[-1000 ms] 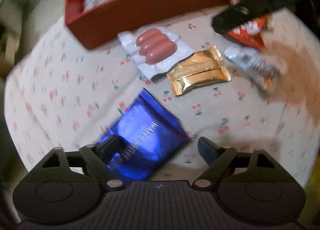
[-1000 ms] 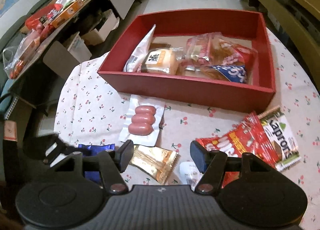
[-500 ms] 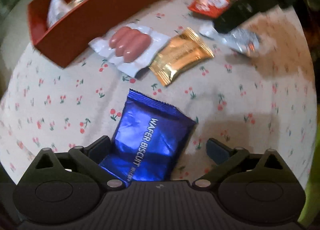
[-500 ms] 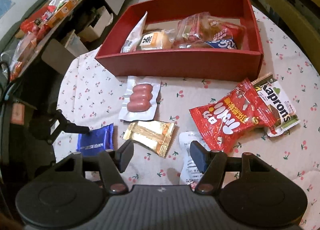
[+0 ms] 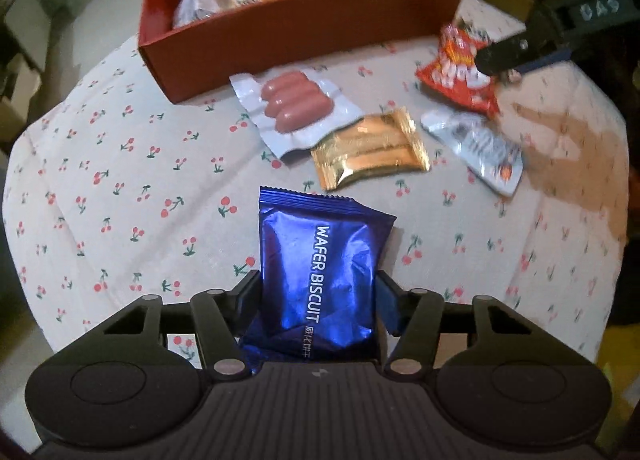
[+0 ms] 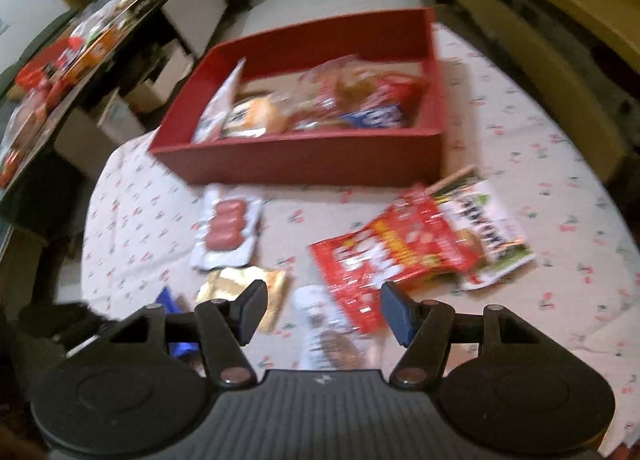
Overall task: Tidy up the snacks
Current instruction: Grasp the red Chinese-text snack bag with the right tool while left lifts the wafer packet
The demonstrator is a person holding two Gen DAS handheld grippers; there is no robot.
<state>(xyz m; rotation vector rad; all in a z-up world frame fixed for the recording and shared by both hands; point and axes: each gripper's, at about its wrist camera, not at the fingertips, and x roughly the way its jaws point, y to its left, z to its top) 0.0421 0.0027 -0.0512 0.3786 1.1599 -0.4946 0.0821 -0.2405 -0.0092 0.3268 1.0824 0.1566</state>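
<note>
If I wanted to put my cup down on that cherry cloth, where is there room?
The widest bare cloth lies left of the sausage pack and blue wafer packet, below the red box. In front of the box it is crowded: gold packet, silver packet, red bag.

Both wrist cameras look forward and down over their own fingers at a cherry-print tablecloth (image 5: 120,163). The left view sits low and close at the near edge, a blue wafer packet (image 5: 320,260) filling its foreground. The right view rides higher, further right. Both share the red box (image 5: 304,25) (image 6: 320,155) and sausage pack (image 5: 296,107) (image 6: 228,232).
</note>
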